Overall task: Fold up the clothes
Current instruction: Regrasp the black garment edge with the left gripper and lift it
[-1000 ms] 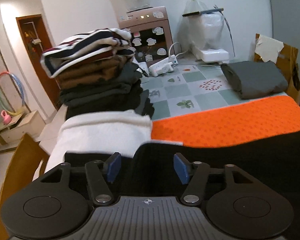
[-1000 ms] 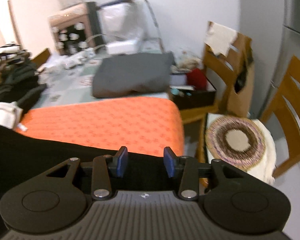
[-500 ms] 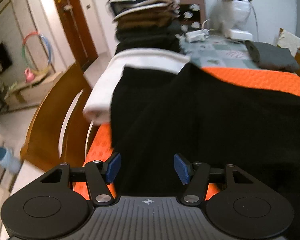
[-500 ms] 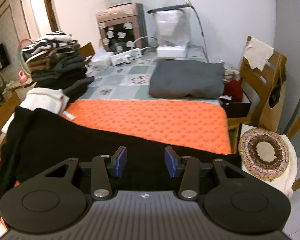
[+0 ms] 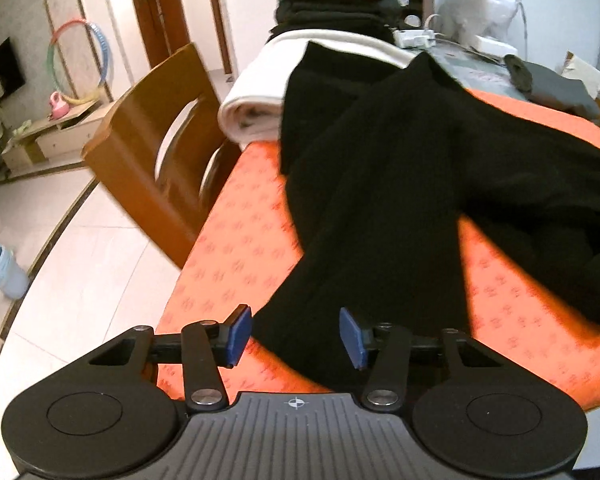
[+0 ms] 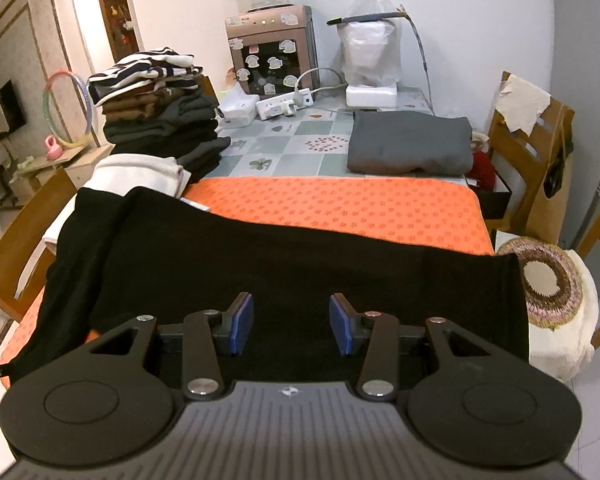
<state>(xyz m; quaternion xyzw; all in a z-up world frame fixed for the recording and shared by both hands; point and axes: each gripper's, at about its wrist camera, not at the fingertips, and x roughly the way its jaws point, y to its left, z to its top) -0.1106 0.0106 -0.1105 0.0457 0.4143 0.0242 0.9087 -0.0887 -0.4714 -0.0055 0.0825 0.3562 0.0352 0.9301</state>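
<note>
A second ago my left gripper [image 5: 296,336] faced the stack of folded clothes [image 6: 156,116]; now it looks down the near left corner of the orange cloth [image 5: 236,248], over a black sleeve end, its jaws closing but the pads not yet pressing fabric. My right gripper [image 6: 291,329] has swung from the table's right edge to the middle, jaws apart above the black garment [image 6: 300,264], which lies spread across the orange cloth.
</note>
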